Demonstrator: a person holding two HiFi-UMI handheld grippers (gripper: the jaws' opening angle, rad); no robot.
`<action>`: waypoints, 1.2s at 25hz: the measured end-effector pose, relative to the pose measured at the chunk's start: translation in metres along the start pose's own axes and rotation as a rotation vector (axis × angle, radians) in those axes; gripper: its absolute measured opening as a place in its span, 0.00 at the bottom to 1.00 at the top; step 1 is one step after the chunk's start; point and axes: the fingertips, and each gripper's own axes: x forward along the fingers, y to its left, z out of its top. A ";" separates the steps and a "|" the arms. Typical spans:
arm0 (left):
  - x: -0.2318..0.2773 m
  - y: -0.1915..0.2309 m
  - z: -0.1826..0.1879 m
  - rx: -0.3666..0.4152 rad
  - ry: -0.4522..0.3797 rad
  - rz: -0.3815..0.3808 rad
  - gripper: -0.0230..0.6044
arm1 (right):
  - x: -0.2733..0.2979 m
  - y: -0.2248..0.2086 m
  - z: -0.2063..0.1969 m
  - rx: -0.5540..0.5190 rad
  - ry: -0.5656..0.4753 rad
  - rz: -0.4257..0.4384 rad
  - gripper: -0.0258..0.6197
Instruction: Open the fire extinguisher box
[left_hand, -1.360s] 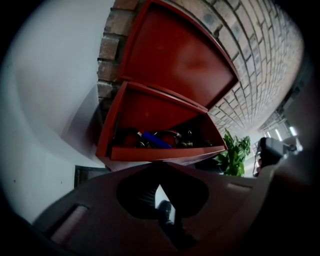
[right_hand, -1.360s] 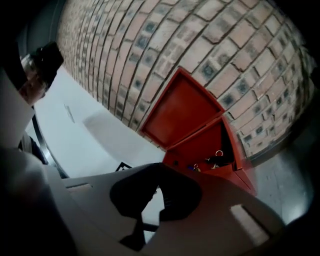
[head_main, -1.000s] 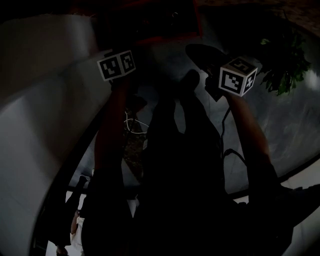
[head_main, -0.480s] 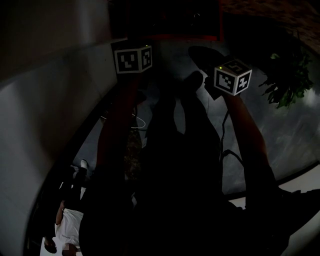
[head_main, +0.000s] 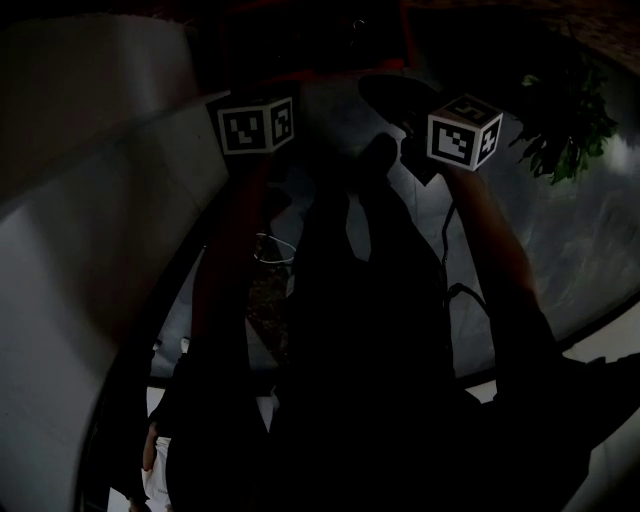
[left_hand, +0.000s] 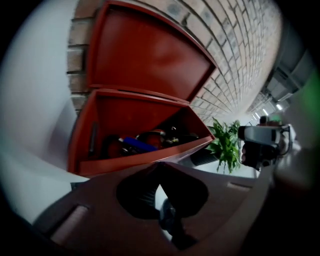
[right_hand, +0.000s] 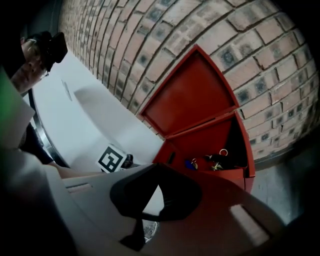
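Left gripper view is taken up by the fire extinguisher box (left_hand: 127, 165), which is shown with its lid (left_hand: 145, 55) raised and tilted back toward the brick wall (left_hand: 240, 60) behind the box. Inside the box, red cylinders (left_hand: 155, 136) and a blue part (left_hand: 136, 145) are laid bare, so the interior is fully exposed. The left gripper (left_hand: 160, 166) is held in front of the box and below its front edge, apart from it; its jaws are brought together at the tips with nothing caught between them. The right gripper (right_hand: 159, 169) is likewise held clear of the box, off to the front, and its jaws are also seen closed tip to tip on nothing. A potted plant (left_hand: 225, 145) is placed just to the right of the box. In the right gripper view a marker cube (right_hand: 111, 160) of the left gripper is seen to the left of the box, near its lower corner. The head view is too dark for the box to be made out beyond a faint red edge above the two cubes.

As a judgement, the task is taken to be essentially done: the lid is up, it is touched by neither gripper, and it appears to be held open on its own. Nothing more than drawing both grippers away from the box seems to be left
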 end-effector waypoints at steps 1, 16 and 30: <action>0.004 -0.004 0.001 -0.007 0.006 -0.008 0.04 | -0.002 0.002 0.002 -0.001 -0.005 0.005 0.04; 0.001 0.013 -0.007 0.024 0.011 0.139 0.04 | -0.053 0.002 0.020 0.002 -0.093 -0.022 0.04; 0.000 0.018 -0.007 0.003 0.006 0.158 0.04 | -0.051 0.024 0.021 -0.029 -0.084 -0.010 0.04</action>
